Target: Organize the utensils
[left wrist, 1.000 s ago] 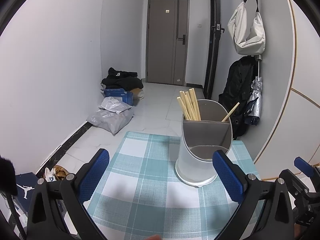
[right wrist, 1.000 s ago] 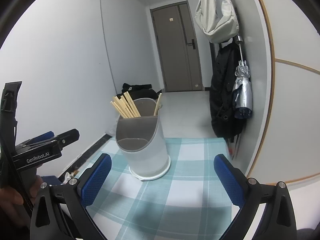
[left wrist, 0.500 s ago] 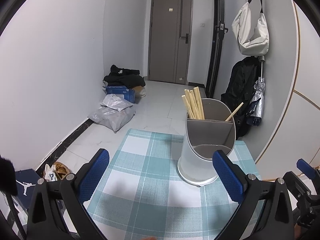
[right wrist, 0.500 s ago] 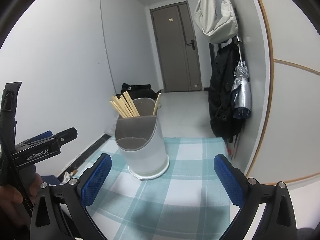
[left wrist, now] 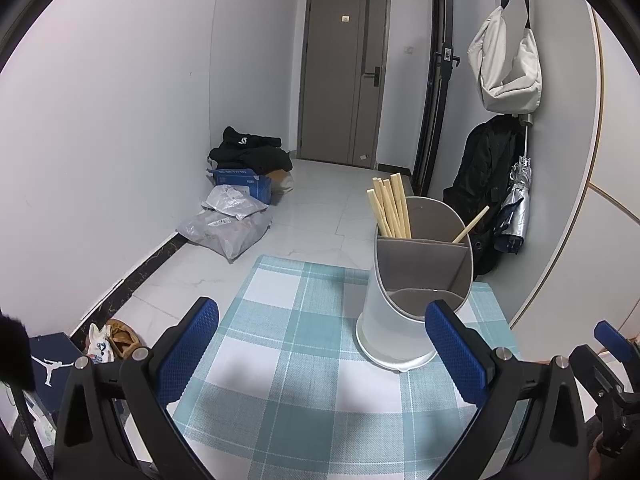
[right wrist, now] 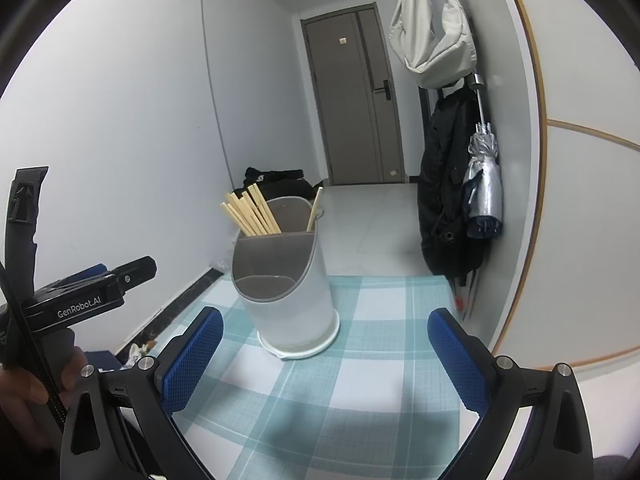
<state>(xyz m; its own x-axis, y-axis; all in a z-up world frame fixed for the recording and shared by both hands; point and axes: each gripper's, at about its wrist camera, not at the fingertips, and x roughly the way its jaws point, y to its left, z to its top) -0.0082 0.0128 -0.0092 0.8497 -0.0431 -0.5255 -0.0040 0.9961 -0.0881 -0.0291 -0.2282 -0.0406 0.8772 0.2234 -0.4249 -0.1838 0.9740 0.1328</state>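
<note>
I held both the left tongs [left wrist: 320, 344] and the right tongs [right wrist: 325, 350] spread wide and empty above the checked desk [left wrist: 288, 360]. The utensil holder [right wrist: 286, 288] stood upright there, chopsticks [right wrist: 250, 216] leaning in its rear compartment.

My left wrist camera sits low at the near edge of the checked tablecloth [left wrist: 304, 344], facing the far door [left wrist: 340, 80], with the utensil holder [left wrist: 416, 280] right of centre. My right wrist camera looks the same way from further right, so the utensil holder [right wrist: 288, 280] falls left of centre. Both views share the holder, cloth, door and hanging bag [right wrist: 432, 28]. The left gripper [right wrist: 92, 296] shows at the right view's left edge.
</note>
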